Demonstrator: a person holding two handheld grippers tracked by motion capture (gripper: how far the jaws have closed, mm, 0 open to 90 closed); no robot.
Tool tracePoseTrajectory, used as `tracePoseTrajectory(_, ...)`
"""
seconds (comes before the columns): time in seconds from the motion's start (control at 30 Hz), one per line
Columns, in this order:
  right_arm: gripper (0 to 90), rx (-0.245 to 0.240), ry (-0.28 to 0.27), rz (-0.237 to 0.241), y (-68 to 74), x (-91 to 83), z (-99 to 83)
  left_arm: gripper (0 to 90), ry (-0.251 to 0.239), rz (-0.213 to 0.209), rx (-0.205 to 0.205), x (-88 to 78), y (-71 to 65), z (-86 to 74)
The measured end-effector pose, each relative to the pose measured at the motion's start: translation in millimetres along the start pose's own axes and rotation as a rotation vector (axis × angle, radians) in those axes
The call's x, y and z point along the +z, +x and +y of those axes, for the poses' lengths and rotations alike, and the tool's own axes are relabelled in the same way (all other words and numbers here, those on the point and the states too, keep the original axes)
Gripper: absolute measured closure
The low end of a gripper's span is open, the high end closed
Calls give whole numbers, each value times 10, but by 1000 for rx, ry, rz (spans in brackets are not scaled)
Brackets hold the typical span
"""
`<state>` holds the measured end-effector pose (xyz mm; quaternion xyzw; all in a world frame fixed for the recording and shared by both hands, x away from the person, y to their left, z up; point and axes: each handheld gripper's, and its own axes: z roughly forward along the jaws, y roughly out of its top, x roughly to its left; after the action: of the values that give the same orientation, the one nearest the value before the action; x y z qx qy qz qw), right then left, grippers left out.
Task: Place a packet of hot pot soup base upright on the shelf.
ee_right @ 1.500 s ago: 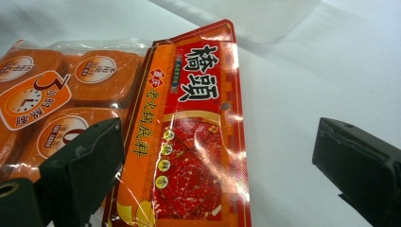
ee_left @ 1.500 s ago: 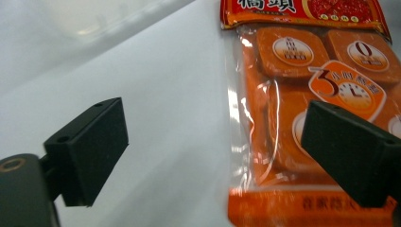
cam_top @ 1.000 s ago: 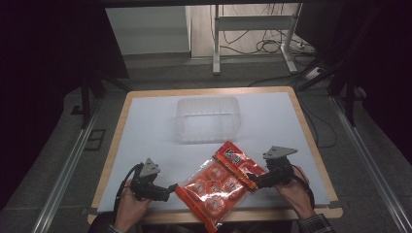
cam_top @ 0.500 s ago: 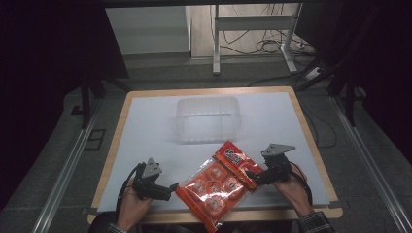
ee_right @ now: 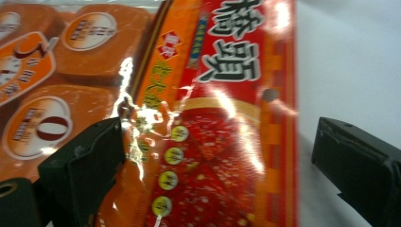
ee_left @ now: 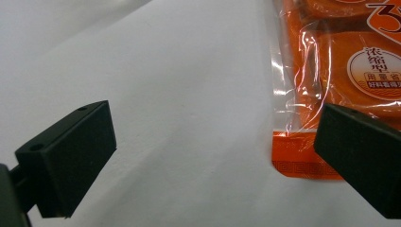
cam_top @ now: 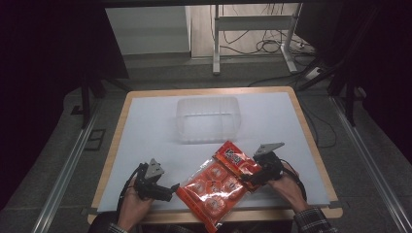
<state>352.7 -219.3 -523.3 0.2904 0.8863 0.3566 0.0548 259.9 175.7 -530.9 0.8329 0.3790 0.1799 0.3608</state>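
While both your grippers close in on it from either side, the red-and-orange snack bag (cam_top: 221, 185) lies flat at the near edge of the desk (cam_top: 145, 126), one corner hanging over the front rim. Your left gripper (cam_top: 167, 191) sits just beside the bag's lower left seam, jaws wide apart and holding nothing, one jaw above the sealed strip. Your right gripper (cam_top: 248, 178) straddles the printed header at the bag's upper right, jaws likewise spread wide with nothing yet pinched.

The glossy film looks slippery: close on too thin a margin of seam and it may slide out, or the bag may sag and twist if you lift one end first. A nudge toward you could tip the overhanging corner off the desk. Biting deeper risks crushing the packets inside.

Count: one snack bag, with about six round-labelled packets showing through it; one clear plastic tub (cam_top: 208, 119), well apart at mid-desk; two grippers.
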Motion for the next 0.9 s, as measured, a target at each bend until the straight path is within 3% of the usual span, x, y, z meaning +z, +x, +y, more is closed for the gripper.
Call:
tracePoseTrajectory(0.13,37,35,-6,48,-7,13,-6,0,0,1,3,3,-2,0)
tracePoseTrajectory(0.17,41,59,-16,91,-14,9,-5,0,0,1,4,3,-3,1)
tracePoseTrajectory(0.23,43,69,-20,104,-13,5,-3,0,-1,2,6,4,-6,2)
tracePoseTrajectory(0.43,61,34,-47,188,114,-20,70,0,1,2,13,8,-12,4)
tracePoseTrajectory(0.6,74,-10,2,166,201,1,102,0,4,2,19,16,-22,5)
tracePoseTrajectory(0.73,77,32,3,179,214,-5,120,0,9,5,27,25,-26,7)
tracePoseTrajectory(0.8,176,27,23,155,223,-8,119,0,11,6,31,26,-29,8)
tracePoseTrajectory(0.87,373,30,49,133,230,-8,124,0,12,7,34,28,-31,9)
tracePoseTrajectory(0.9,416,32,56,124,230,-8,129,0,14,8,36,30,-32,8)
